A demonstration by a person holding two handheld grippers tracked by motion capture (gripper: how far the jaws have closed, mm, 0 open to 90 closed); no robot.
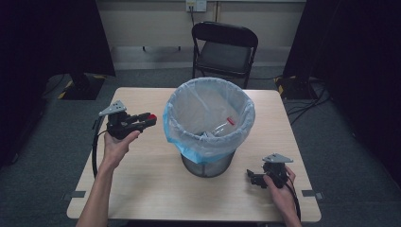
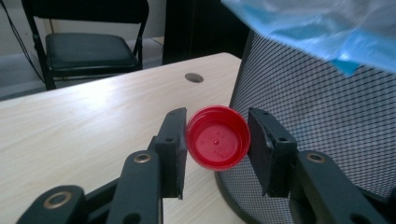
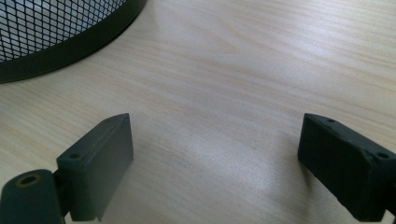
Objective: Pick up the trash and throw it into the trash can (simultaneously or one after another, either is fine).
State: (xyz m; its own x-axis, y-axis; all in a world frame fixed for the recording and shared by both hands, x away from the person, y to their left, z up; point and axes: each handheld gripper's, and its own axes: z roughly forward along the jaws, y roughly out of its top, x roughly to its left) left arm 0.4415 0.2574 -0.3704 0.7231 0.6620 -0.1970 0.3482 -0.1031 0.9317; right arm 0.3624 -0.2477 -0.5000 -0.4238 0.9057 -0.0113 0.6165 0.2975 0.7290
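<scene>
— Pale wooden tabletop (image 1: 142, 184) under us, with a black folding chair (image 1: 224, 47) beyond its far edge. What do we have in the black mesh wastebasket (image 1: 208, 163)?

— We see its blue plastic liner (image 1: 208, 118) folded over the rim, and inside a clear plastic bottle (image 1: 218, 128) with a red patch near it.

— And the round red plastic cap (image 2: 217, 143)?

— Our left gripper (image 2: 217, 149) is clamped on it: the cap sits between the two black pads, open side facing the camera, just beside the basket's mesh wall.

— Our right gripper (image 3: 215, 158)?

— Jaws wide apart over bare wood, nothing between them, basket base off to one side.

— From above, the cap is a red speck at the left gripper's tip; its hollow inside shows in the left gripper view.
</scene>
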